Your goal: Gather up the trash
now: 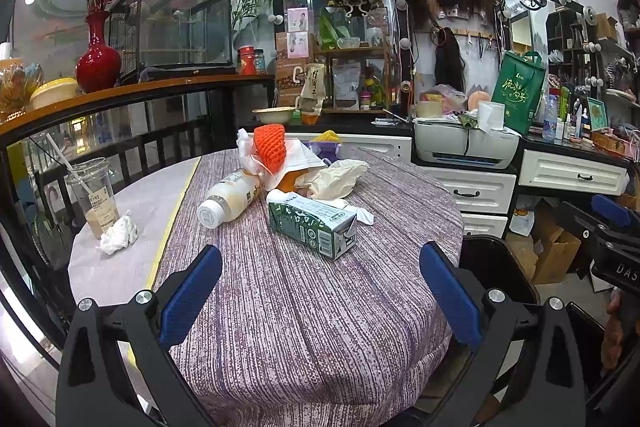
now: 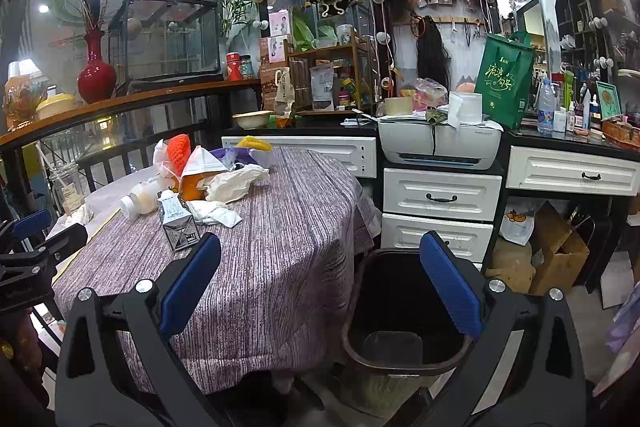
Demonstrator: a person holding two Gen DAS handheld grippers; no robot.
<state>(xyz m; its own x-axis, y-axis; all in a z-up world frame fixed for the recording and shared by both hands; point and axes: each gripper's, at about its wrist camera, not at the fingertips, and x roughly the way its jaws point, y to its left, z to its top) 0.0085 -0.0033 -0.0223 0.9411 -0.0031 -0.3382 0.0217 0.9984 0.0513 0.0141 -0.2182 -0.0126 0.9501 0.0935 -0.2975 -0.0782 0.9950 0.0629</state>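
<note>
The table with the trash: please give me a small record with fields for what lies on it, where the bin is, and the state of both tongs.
table: purple striped cloth
carton: green milk carton, lying on its side
bottle: white bottle, lying down
cup: plastic cup with straw, upright
bin: dark bin, beside the table
left tongs: open, holding nothing
right tongs: open, holding nothing

Black tool [image 1: 320, 291], blue ribbed pads [image 1: 191, 294].
</note>
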